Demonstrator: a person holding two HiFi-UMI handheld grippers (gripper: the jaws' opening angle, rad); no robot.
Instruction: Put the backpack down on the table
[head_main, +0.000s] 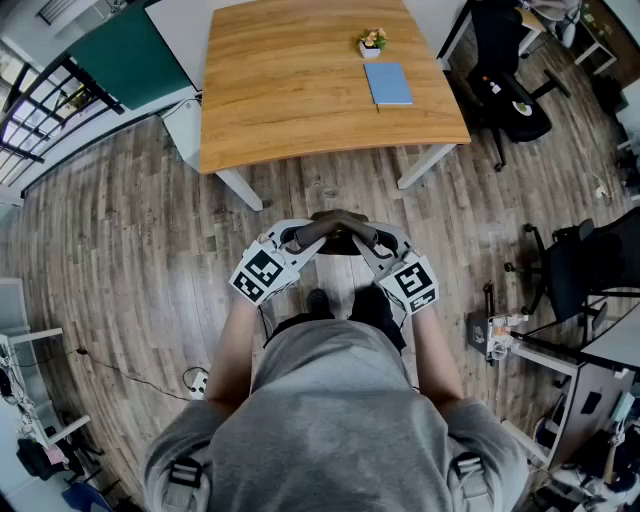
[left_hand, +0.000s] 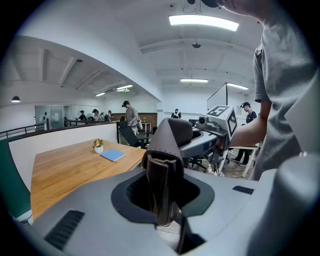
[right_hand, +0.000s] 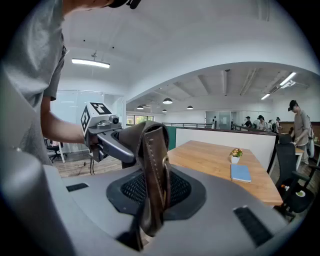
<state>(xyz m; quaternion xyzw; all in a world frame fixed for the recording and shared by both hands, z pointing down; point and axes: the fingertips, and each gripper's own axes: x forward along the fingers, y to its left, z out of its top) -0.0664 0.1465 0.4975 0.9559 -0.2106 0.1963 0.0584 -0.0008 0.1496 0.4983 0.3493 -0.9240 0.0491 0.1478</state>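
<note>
**Before the wooden table, both grippers on one leather handle**

Short of the table's near edge, the person holds the backpack's carry handle (head_main: 338, 222) at chest height. The left gripper (head_main: 300, 238) and right gripper (head_main: 372, 240) have each closed narrow on one end of it. Neither bag nor handle touches the table (head_main: 300, 100) yet.

The handle is a dark brown leather strap, matte, with a pale stitched seam along its edge. It arches between the two grips, and in the left gripper view it lies folded double between the jaws. The right gripper view shows a small metal fitting on it.

The backpack (head_main: 380, 308) itself is probably the dark mass hanging below the handle. The person's chest hides most of it, so its shape is unclear.

I judge the strap supple but tough, and the bag soft-sided, likely to sag and swing. The two ends of the handle seem the right places to hold, since they keep the load level and stop the leather sliding.

The tabletop is smooth, warm-grained wood. A blue notebook (head_main: 388, 83) and a small potted plant (head_main: 372, 42) sit at its far right, well away from the bare near half.
</note>
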